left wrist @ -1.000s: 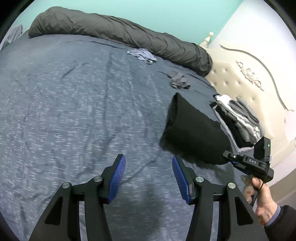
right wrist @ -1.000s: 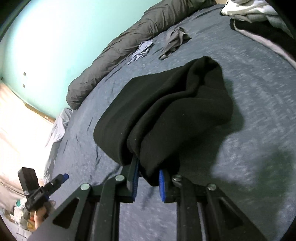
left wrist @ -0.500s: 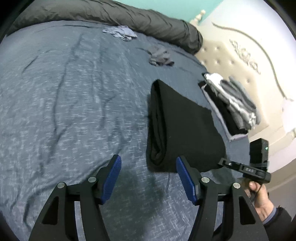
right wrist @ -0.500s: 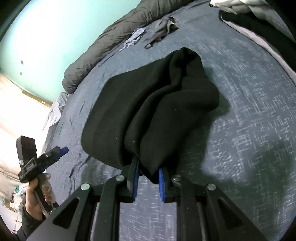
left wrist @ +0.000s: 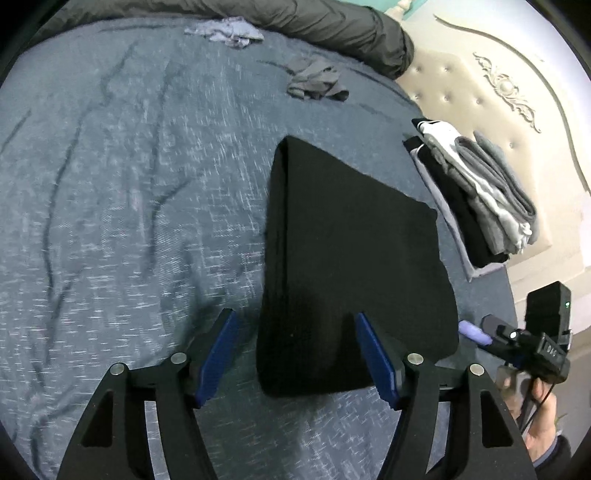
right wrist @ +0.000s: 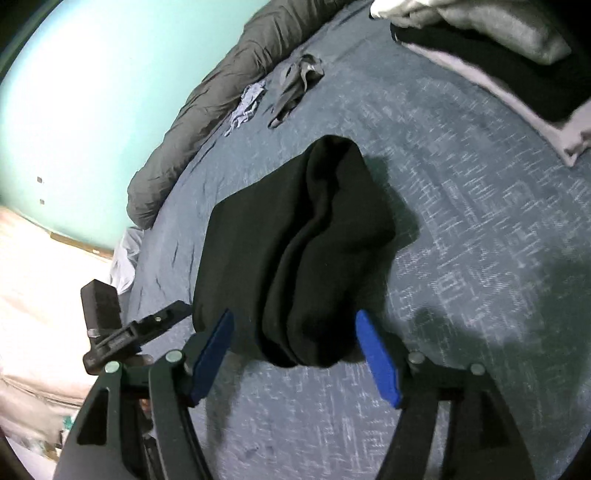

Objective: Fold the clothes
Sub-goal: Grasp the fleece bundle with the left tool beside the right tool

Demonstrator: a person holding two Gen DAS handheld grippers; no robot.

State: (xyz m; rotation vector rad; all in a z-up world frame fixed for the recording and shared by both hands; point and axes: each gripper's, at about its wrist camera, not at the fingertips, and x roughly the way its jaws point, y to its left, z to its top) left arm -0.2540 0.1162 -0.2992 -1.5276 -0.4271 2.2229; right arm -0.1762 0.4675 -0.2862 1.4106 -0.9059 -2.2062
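Black garment (left wrist: 354, 266): folded into a thick stack, lying on the blue-grey bedspread (left wrist: 129, 221), near the headboard side.
Right gripper (right wrist: 295, 354): angled down at the garment's near end; jaws opening, blue pads spread to either side of the bunched folds, not pressing them.
Left gripper (left wrist: 295, 360): tilted down over the garment's near edge; jaws opening, the cloth's corner between the pads, untouched.
Hand (left wrist: 539, 417): grips the right gripper's handle, sleeve at the wrist.
Writing: small white letters on the right gripper's body, too blurred to read.
Folded pile (left wrist: 476, 192): black, grey and white clothes stacked by the cream tufted headboard (left wrist: 480, 77).
Loose clothes: a grey crumpled piece (left wrist: 317, 79) and a pale one (left wrist: 225, 31), well apart from the garment, near the dark rolled duvet (left wrist: 295, 18).
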